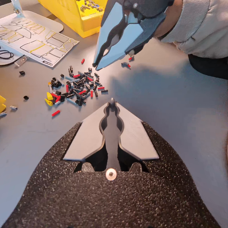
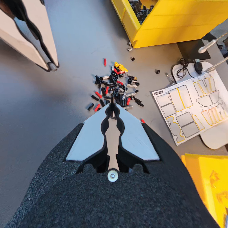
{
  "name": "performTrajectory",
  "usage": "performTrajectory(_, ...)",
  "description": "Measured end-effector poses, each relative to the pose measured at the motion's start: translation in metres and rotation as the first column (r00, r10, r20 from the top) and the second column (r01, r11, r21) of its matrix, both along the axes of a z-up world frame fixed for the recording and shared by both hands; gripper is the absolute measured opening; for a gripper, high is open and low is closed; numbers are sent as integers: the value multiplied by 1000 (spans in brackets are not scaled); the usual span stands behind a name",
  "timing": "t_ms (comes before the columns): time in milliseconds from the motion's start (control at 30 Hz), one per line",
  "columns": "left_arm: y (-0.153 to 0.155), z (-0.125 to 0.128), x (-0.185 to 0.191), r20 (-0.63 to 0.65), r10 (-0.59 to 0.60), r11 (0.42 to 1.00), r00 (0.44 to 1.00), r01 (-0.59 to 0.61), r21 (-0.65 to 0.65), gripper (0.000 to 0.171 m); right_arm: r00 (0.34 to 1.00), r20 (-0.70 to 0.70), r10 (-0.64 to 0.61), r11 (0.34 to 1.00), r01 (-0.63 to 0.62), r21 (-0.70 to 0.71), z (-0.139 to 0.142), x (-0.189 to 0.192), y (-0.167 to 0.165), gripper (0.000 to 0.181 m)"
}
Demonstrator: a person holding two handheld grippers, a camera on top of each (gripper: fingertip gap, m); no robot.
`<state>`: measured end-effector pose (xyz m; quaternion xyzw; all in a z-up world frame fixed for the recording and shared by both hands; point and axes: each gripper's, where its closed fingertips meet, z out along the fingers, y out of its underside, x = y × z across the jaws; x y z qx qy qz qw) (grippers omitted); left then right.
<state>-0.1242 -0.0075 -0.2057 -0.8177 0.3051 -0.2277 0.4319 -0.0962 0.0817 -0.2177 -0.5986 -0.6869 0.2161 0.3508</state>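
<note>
While I look along my left gripper (image 1: pixel 112 104), its two fingers are pressed nearly together, pinching a small dark grey pin (image 1: pixel 112 103) upright at their tips above the grey table (image 1: pixel 160 111). Just left of and beyond those tips lies a loose pile of small building pieces (image 1: pixel 76 88): black connectors, grey axles, red pins and a few yellow parts. Farther left past the pile, a printed sticker sheet (image 1: pixel 37 45) lies flat, and a yellow bin (image 1: pixel 76 16) stands beyond it.

Ahead of my left fingers, my right gripper (image 1: pixel 95 66) reaches down to the far edge of the pile, held by a hand in a pale sleeve (image 1: pixel 197 30).

Along my right gripper (image 2: pixel 112 106), the fingers are narrow, closed on a thin black axle (image 2: pixel 112 111) that runs lengthwise between them. The same pile (image 2: pixel 117 88) sits just beyond the tips. Right of the fingers lies the sticker sheet (image 2: pixel 190 111), with a yellow bin (image 2: pixel 172 27) beyond and a black cable (image 2: pixel 183 71) near it.
</note>
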Motion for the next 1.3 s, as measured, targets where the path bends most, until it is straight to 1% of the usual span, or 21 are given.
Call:
performTrajectory(67, 2, -2, -1, -8, 5, 1000, 1000, -5, 1, 7, 1000, 11, 6, 1000, -6, -23, -7, -12, 5, 3)
performTrajectory(167, 2, -9, -2, -46, 1, 1000, 999, -1, 2, 7, 1000, 17, 15, 1000, -15, -17, -10, -21, 9, 3)
performTrajectory(333, 2, -17, -2, -92, -7, 1000, 996, 7, 3, 8, 1000, 27, 13, 1000, -13, -7, -14, -21, 13, 4)
performTrajectory(467, 2, -21, -2, -97, -12, 1000, 995, 11, -5, 8, 1000, 19, 17, 1000, -17, -9, -16, -21, 13, 5)
performTrajectory(567, 3, -23, -5, -100, -4, 1000, 995, 3, -6, 8, 999, 37, 28, 1000, -27, -13, -19, -16, 12, 13)
performTrajectory(667, 3, -23, -7, -97, 2, 1000, 995, -3, -6, 8, 999, 32, 20, 1000, -19, -24, -14, -6, 15, 16)
performTrajectory(767, 4, -25, -7, -97, 3, 1000, 995, -4, -9, 8, 998, 59, 36, 994, -29, -105, -12, 9, 11, 16)
performTrajectory(867, 4, -28, -6, -100, -3, 1000, 995, 1, -16, 8, 994, 89, 59, 994, -50, -101, -16, 17, 8, 11)
performTrajectory(933, 4, -30, -6, -102, -8, 1000, 995, 6, -20, 8, 997, 63, 52, 993, -45, -105, -16, 11, 7, 4)
performTrajectory(1000, 4, -31, -5, -104, -13, 1000, 994, 11, -25, 8, 995, 84, 55, 990, -43, -136, -23, 5, 3, 4)
performTrajectory(1100, 3, -34, -6, -109, -19, 999, 994, 16, -30, 8, 990, 133, 39, 994, -25, -104, -35, -1, 5, 4)
performTrajectory(1300, 2, -33, -6, -90, -33, 999, 995, 29, -37, 8, 989, 145, 25, 992, -8, -122, -37, -4, 5, 4)
